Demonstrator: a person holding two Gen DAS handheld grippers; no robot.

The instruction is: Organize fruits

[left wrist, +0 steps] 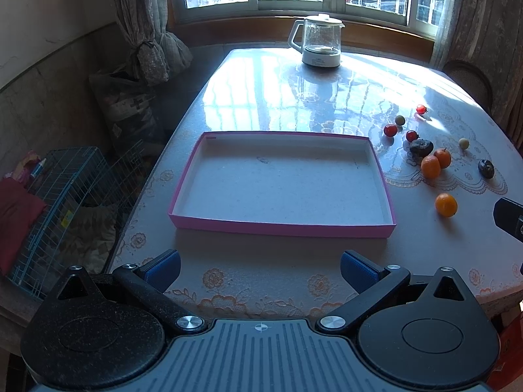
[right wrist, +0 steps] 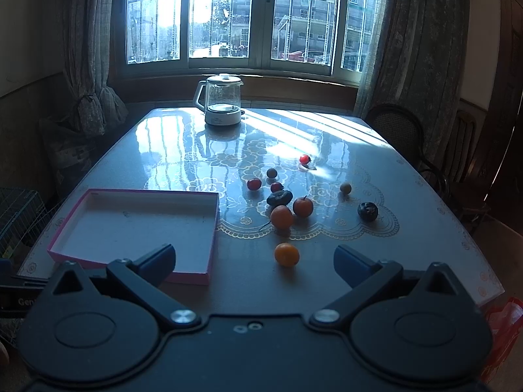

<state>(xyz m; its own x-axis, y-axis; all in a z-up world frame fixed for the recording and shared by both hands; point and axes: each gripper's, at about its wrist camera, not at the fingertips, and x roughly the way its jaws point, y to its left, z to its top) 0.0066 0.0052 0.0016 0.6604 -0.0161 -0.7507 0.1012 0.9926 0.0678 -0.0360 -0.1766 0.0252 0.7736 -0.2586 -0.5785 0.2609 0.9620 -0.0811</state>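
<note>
An empty pink-walled box [left wrist: 284,228] [right wrist: 196,277] lies on the table. To its right lie several fruits: three oranges, the nearest one [left wrist: 446,205] [right wrist: 286,254] alone, two dark plums [left wrist: 421,148] [right wrist: 367,211], small red fruits [left wrist: 390,130] [right wrist: 254,184] and pale round ones [right wrist: 345,188]. My left gripper [left wrist: 260,269] is open and empty, near the table's front edge before the box. My right gripper [right wrist: 255,261] is open and empty, just in front of the nearest orange. Part of the right gripper [left wrist: 508,220] shows at the left wrist view's right edge.
A glass kettle [left wrist: 318,40] [right wrist: 222,103] stands at the table's far side by the window. A wire cage [left wrist: 62,209] and bags sit on the floor left of the table. Chairs [right wrist: 402,134] stand at the far right. A red bag [right wrist: 500,333] hangs at the right front.
</note>
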